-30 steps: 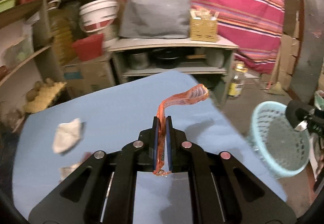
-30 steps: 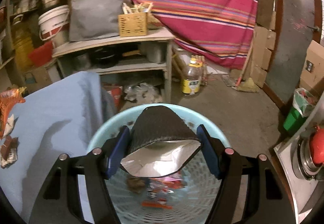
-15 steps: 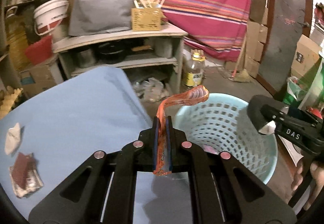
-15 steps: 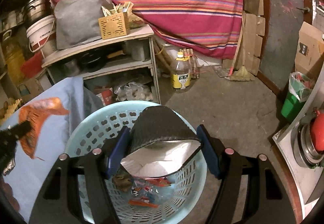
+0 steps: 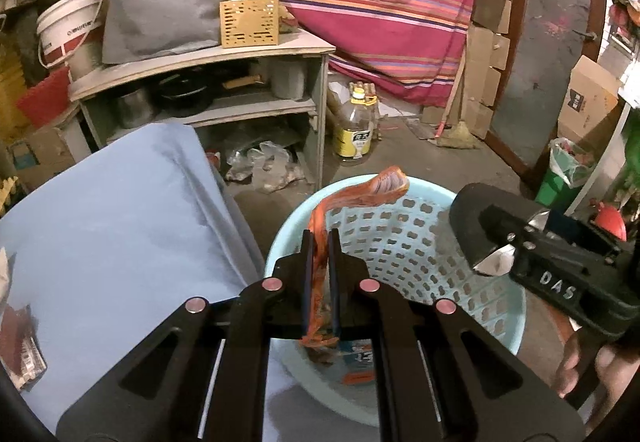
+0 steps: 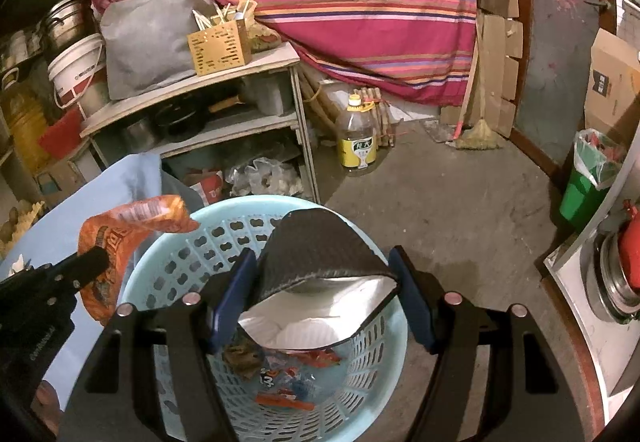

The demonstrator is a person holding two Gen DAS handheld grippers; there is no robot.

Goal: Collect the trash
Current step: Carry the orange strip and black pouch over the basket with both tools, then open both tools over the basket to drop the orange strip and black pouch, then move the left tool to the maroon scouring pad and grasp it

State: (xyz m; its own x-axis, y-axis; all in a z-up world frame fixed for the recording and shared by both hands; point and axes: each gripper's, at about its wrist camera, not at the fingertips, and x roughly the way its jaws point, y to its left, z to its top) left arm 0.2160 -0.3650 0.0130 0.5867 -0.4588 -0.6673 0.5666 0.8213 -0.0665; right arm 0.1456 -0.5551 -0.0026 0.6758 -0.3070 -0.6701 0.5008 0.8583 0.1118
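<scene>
Crowding the background: a wooden shelf [image 5: 200,58], an oil bottle [image 6: 357,140] on the floor, a green bin [image 6: 582,190]. Blue-covered worktop [image 5: 112,210] sits just beside the pale blue basket [image 6: 384,354], which holds wrapper scraps. Left hand-held gripper [image 5: 320,242] over the basket's near rim, jaws pressed onto an orange wrapper [image 5: 360,194], crumpled, its top curling forward. Right hand-held gripper [image 6: 322,282] above the basket, jaws spread wide, pinching a bowed black pouch [image 6: 316,250] with a silver-white inside.

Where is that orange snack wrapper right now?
The orange wrapper is pinched in the left gripper, hanging above the near rim of the light blue basket, beside the blue-covered table.
</scene>
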